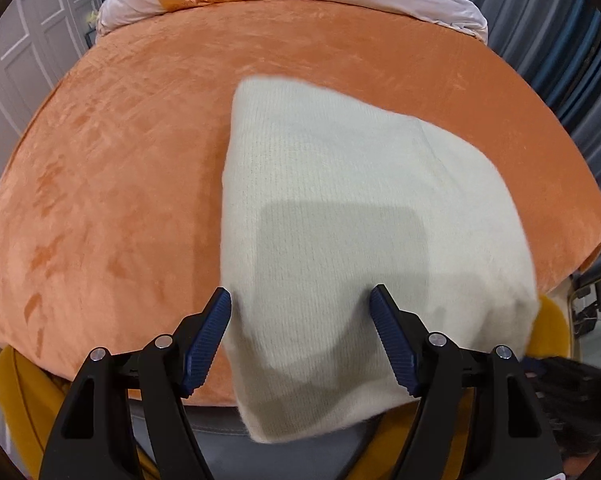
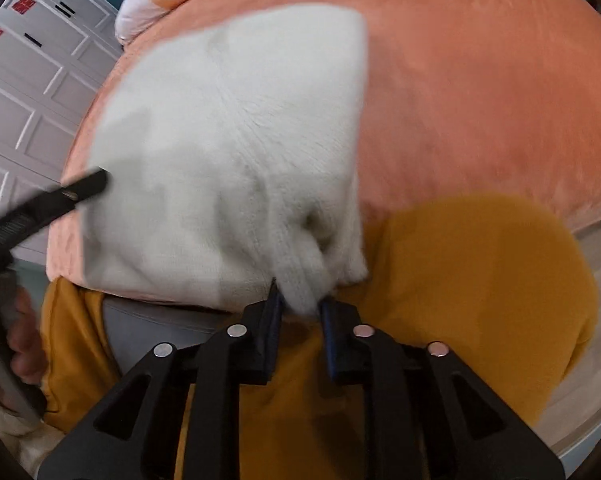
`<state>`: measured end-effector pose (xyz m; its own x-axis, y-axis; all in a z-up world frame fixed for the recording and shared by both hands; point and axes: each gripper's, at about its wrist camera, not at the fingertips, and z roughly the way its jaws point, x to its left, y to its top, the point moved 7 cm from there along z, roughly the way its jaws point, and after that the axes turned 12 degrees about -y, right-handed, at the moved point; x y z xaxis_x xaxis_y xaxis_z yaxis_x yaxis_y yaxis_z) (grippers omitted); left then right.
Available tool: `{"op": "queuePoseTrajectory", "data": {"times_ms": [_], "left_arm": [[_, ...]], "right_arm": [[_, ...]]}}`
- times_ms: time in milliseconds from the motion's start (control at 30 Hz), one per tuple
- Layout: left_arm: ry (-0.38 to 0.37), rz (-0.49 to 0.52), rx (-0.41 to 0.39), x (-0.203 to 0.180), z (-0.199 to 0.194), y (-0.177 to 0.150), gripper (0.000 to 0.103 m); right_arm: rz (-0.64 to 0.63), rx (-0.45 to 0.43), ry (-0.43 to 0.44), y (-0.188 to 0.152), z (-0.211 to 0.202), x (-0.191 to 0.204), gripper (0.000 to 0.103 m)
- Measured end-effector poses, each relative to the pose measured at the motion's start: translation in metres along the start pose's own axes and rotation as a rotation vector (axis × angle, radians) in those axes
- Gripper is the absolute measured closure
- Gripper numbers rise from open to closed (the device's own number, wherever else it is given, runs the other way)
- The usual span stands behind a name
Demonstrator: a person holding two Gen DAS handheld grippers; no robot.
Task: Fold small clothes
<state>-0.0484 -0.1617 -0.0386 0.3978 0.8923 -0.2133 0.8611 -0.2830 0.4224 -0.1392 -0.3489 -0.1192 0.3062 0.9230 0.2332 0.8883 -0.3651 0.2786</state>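
Your left gripper (image 1: 300, 300) hangs with its blue-padded jaws spread wide over the cream knitted garment (image 1: 352, 220), which lies on the orange velvety bedspread (image 1: 120, 180) and overhangs its near edge.

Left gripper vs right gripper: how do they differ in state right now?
The left gripper has its jaws spread wide and grips nothing; the right gripper is pinched shut on a bunched corner of the white knit garment. The left hangs over the garment's flat near edge, whereas the right sits off the orange bedspread, over yellow fabric. Both have black frames and blue ribbed pads.
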Motion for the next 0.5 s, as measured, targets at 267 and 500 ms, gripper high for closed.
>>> {"op": "queuePoseTrajectory", "data": {"times_ms": [267, 500], "left_arm": [[-0.008, -0.001, -0.012, -0.002, 0.001, 0.000, 0.033], [0.018, 0.009, -0.020, -0.002, -0.003, 0.003, 0.033]], "right_arm": [[0.155, -0.092, 0.104, 0.050, -0.032, -0.034, 0.055], [0.068, -0.150, 0.112, 0.107, -0.021, 0.011, 0.089]]}}
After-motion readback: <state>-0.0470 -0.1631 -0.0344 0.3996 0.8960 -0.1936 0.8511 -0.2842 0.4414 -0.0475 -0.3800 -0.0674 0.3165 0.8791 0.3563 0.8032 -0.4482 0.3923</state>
